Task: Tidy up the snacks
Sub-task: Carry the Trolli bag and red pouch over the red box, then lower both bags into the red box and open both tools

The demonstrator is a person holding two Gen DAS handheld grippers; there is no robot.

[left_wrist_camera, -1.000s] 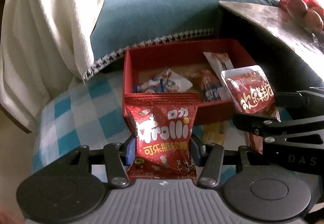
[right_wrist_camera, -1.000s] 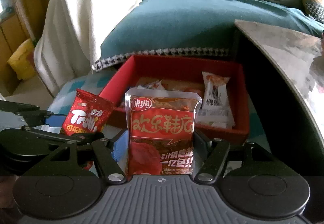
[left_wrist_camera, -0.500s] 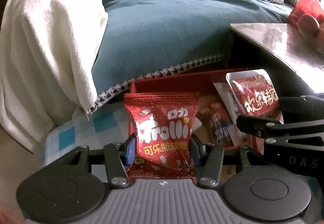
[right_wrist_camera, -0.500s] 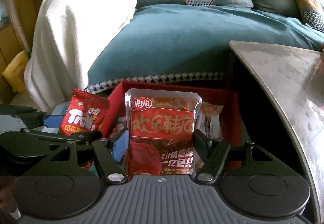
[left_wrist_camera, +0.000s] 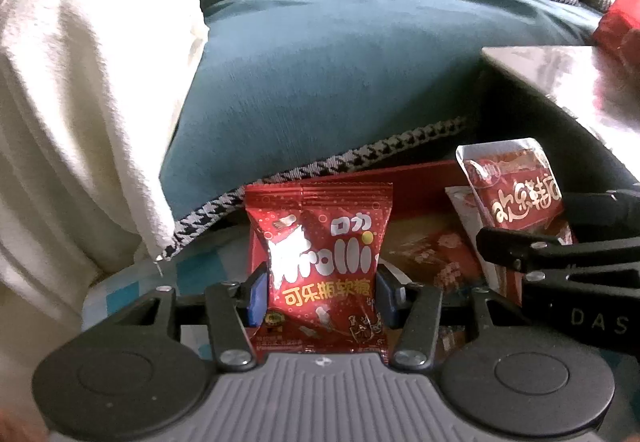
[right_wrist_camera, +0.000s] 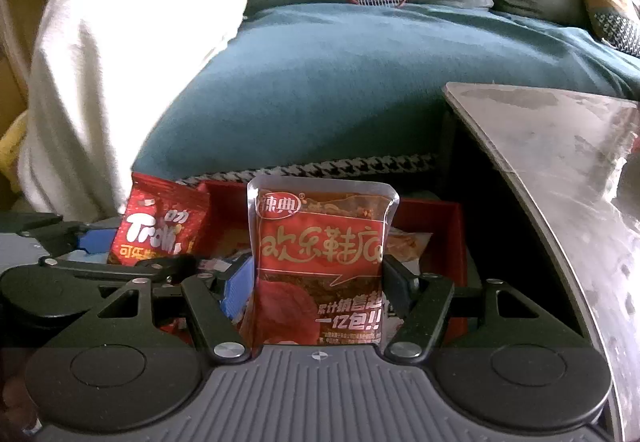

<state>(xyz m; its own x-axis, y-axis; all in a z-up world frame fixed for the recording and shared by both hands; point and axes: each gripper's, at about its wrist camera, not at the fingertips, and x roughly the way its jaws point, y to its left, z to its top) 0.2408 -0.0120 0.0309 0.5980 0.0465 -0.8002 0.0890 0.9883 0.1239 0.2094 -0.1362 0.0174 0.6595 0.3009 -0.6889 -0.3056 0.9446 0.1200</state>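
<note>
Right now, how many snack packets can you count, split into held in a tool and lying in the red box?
Held in a tool: 2, the Trolli gummy packet in the left tool, the clear-topped red pouch in the right tool
Lying in the red box: at least 2 partly hidden packets
Total: at least 4

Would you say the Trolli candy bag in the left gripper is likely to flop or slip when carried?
The candy bag stands upright between the left gripper pads, so it seems fairly stiff. Its glossy, crinkled film may be slippery.
</note>
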